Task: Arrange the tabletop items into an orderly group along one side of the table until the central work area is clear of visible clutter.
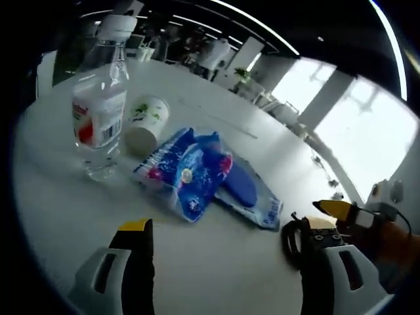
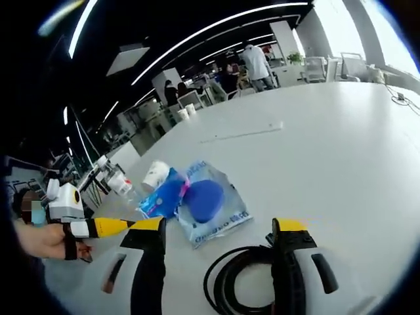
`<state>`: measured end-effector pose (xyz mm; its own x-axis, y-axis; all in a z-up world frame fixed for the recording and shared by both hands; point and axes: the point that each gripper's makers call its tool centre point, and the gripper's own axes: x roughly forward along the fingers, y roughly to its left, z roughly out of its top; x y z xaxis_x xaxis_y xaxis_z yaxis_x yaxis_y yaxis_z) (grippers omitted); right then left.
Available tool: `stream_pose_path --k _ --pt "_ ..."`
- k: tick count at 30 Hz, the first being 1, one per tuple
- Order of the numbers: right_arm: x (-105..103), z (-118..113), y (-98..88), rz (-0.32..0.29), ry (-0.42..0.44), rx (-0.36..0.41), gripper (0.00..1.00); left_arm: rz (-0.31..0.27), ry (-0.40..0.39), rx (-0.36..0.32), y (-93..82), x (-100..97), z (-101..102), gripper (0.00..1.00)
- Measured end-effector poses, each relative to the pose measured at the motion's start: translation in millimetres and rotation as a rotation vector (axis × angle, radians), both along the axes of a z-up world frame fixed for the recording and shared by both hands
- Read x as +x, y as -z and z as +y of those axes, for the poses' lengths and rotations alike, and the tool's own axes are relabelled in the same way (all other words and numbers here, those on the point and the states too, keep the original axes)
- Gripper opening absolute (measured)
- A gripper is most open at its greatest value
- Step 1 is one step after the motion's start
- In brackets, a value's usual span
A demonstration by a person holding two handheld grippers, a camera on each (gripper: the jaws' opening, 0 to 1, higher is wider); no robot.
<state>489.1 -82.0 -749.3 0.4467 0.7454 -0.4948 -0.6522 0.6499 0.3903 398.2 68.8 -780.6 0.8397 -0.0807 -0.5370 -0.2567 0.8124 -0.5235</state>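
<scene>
Two claws are mine, one in each hand, and both stand with their jaws apart and nothing between the tips. From my left gripper [image 1: 226, 230], going left to right across the white table [image 1: 59, 197]: a clear plastic water bottle [image 1: 100, 105] stands upright with a white cap and a red and white label. Just beside it, to the right, a white paper cup [image 1: 147, 123] with a green print lies tipped toward me, close to or touching the corner of a blue snack packet [image 1: 184, 172]. That packet overlaps a clear bag holding something dark blue [image 1: 246, 193]. Further right a coiled black cable [image 1: 293, 241] lies on the table by my right-hand jaw.

From my right gripper [image 2: 220, 231], my left hand [image 2: 46, 239] shows at the far left (it wears a black strap). Next comes the bottle [image 2: 118, 184], small and partly hidden, then the cup [image 2: 155, 174], the blue packet [image 2: 163, 197] and the clear bag [image 2: 210, 205] with its dark blue contents. The black cable [image 2: 230, 282] loops on the table between my jaws, low in this view; whether either jaw touches it I cannot tell. People and chairs sit far back in the room.
</scene>
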Motion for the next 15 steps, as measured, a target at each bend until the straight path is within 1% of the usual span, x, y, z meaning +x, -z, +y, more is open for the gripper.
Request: stream_pose_path --k 7,15 --pt "2.3 14.5 -1.9 -0.004 -0.038 0.008 0.63 0.006 -0.038 -0.008 2.6 0.3 7.0 0.88" --pt "5.6 29.7 -0.1 -0.005 -0.090 0.009 0.63 0.015 -0.074 -0.018 6.0 1.7 12.6 0.86"
